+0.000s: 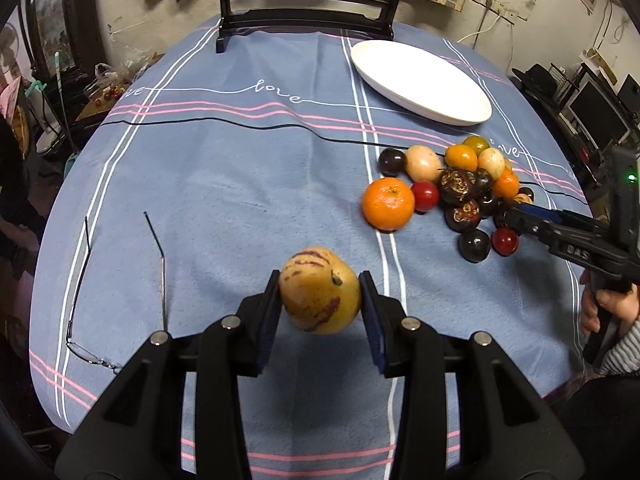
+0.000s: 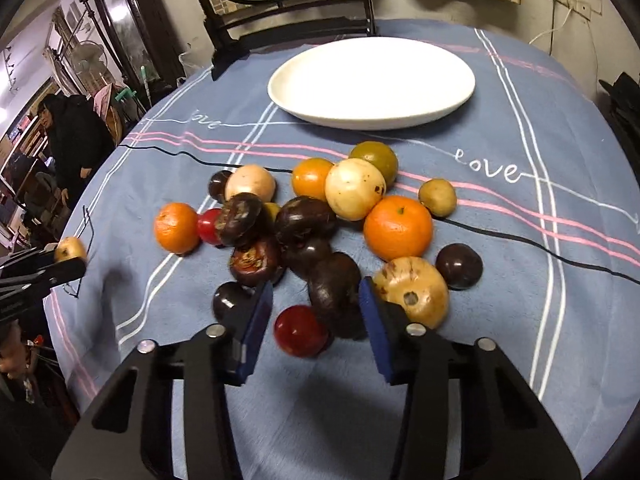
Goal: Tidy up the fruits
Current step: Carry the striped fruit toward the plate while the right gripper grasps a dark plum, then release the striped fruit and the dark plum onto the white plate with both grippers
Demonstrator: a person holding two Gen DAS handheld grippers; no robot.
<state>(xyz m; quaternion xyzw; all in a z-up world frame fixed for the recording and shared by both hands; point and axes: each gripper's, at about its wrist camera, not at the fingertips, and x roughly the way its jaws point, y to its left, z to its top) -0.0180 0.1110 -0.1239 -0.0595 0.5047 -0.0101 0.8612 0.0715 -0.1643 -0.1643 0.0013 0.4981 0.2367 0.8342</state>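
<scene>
My left gripper [image 1: 320, 296] is shut on a yellow fruit with purple streaks [image 1: 320, 300], held above the blue tablecloth [image 1: 220, 184]; the right wrist view shows the same fruit [image 2: 70, 249] at its left edge. A pile of fruits [image 1: 460, 184] lies to the right: oranges, pale round ones, dark purple ones, small red ones. My right gripper [image 2: 316, 304] is down in the pile's near side, with its jaws apart. A dark purple fruit [image 2: 336, 292] and a red fruit [image 2: 300, 330] lie between the pads; a small gap shows beside the left pad. The white plate [image 2: 372, 80] is empty.
A thin black cable [image 1: 240, 125] crosses the cloth behind the pile. Wire-rimmed glasses [image 1: 86, 344] lie at the left near the table edge. A dark wooden stand [image 1: 308, 12] rises at the far edge. A person [image 2: 72, 140] stands beyond the table on the left.
</scene>
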